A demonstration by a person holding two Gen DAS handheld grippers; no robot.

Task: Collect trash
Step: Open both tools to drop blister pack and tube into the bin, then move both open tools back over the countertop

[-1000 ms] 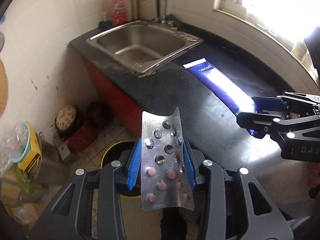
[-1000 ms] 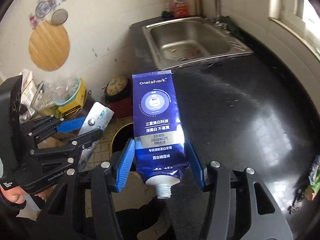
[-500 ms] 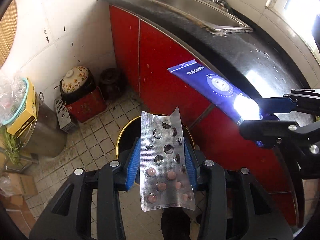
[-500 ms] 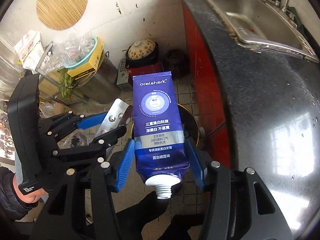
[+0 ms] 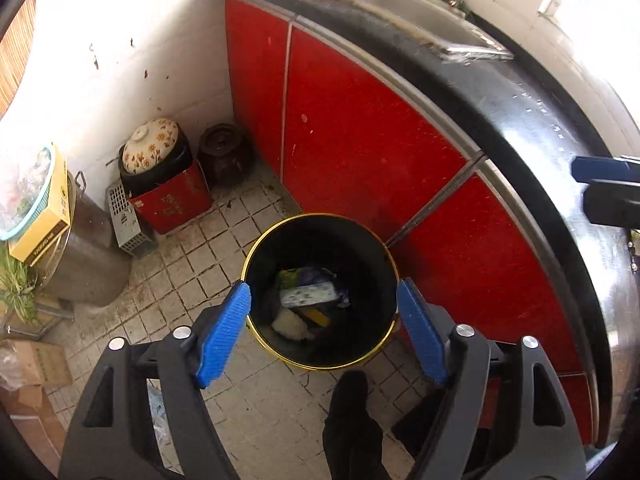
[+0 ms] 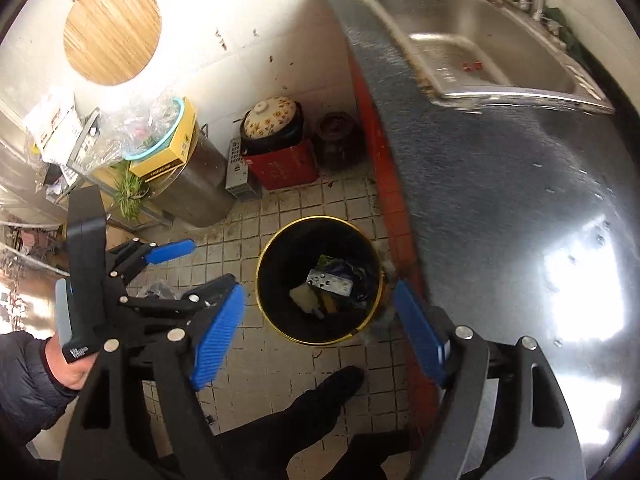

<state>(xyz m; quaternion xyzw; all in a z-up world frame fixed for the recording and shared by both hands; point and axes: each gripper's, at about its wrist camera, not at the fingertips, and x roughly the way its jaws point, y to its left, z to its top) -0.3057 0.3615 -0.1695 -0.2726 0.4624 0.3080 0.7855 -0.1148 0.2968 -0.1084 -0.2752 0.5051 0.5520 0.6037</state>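
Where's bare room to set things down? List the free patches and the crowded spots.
Free: the black countertop between the sink and the glare, and floor tiles between the trash bin and the steel pot. Crowded: the wall corner, with the floral-lidded pot, red box and dark jar.

right gripper (image 5: 606, 196) cut off by frame edge, bin (image 5: 256, 248) contents too jumbled to identify
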